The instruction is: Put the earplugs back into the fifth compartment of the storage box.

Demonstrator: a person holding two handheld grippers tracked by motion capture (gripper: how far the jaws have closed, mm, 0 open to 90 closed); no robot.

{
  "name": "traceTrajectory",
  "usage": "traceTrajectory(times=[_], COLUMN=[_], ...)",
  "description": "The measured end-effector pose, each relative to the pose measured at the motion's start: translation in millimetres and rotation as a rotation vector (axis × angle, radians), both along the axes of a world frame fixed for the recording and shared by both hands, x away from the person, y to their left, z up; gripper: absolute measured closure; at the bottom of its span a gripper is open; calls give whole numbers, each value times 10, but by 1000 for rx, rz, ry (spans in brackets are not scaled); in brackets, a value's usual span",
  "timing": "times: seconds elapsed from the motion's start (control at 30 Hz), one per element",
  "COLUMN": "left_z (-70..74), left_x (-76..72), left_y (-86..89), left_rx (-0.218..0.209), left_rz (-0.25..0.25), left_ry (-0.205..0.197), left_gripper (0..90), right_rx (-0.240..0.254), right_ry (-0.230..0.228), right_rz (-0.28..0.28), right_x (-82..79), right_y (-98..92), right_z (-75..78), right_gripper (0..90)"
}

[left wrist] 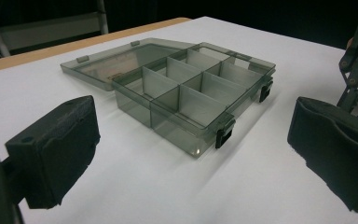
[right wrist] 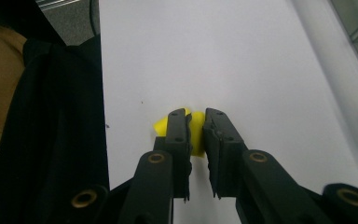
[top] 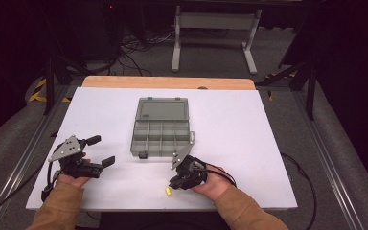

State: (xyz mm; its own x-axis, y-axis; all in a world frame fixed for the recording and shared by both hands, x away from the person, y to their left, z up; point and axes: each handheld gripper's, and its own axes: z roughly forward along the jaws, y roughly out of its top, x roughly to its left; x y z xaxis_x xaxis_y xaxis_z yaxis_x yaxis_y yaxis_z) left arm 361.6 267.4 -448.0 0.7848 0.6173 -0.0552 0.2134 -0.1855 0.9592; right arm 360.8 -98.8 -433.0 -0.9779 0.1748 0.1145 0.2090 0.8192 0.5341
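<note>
The white table point(top: 249, 124) lies bare around the open grey compartment box point(top: 162, 134) at its middle, the left tongs point(top: 98, 151) gape wide, and by the near edge the right tongs point(right wrist: 196, 125) pinch a small yellow piece point(right wrist: 197, 135).

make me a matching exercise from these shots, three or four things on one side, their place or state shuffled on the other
Things:
1. organizer box
2. small yellow piece
3. left gripper
4. right gripper

States:
A. jaws spread wide, nothing between them
B. jaws closed on the yellow piece
C. lid open, compartments bare
D. at the table's near edge, pinched between black jaws

Pairs: 1-C, 2-D, 3-A, 4-B
</note>
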Motion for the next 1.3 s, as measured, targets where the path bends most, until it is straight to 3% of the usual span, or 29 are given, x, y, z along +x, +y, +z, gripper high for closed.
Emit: traceTrajectory(times=[0.8, 1.3], left_z=[4, 6], left_x=[-2, -3], left_y=[9, 12], left_rx=[-3, -7], left_rz=[0, 0], left_ry=[-1, 0], left_gripper=[28, 27], right_rx=[35, 93], right_ry=[-55, -86], right_rz=[-32, -45], right_x=[244, 459], right_y=[92, 240], right_z=[299, 419], right_gripper=[809, 809])
